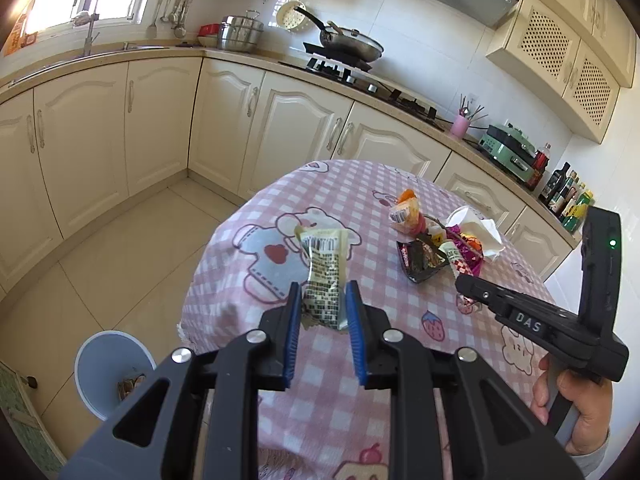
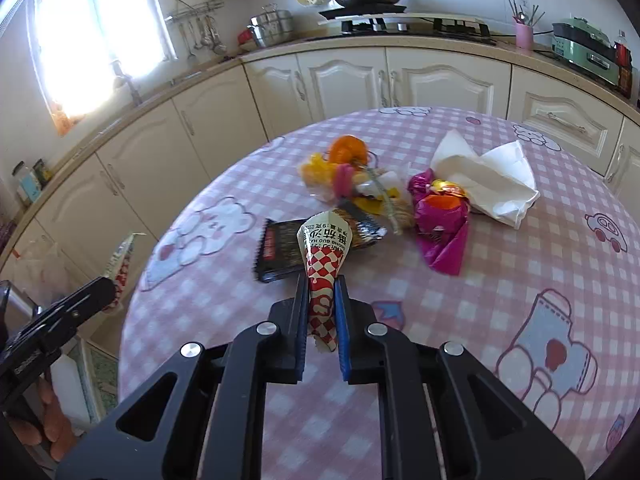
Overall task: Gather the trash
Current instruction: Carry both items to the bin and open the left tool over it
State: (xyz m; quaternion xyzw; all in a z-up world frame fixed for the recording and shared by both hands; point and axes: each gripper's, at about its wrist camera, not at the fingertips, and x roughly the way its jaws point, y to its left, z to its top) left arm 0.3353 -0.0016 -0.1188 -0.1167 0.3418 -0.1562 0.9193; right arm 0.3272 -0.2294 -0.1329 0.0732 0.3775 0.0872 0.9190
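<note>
The round bench (image 2: 460,304), draped in a pink checked cloth with cartoon prints, carries a heap of rubbish near its middle: a crumpled white tissue (image 2: 492,178) at the far side of the heap, a magenta foil wrapper (image 2: 442,224) touching it, a black snack packet (image 2: 280,252) on the near side, and an orange-and-yellow wrapper (image 2: 340,160) at the heap's far left. On the floor below the bench's left edge stands a pale blue bin (image 1: 108,372); something brownish lies at its bottom, too small to tell apart, and only the left wrist view shows it. The left tongs (image 1: 323,300) are clamped on a cream sachet (image 1: 325,276) with black print and a barcode, held above the bench's left part, short of the bin. The right tongs (image 2: 322,292) are clamped on a red-and-white checked sachet (image 2: 325,268) just in front of the heap, near the black packet. A hand (image 1: 572,412) grips the right tool's handle.
</note>
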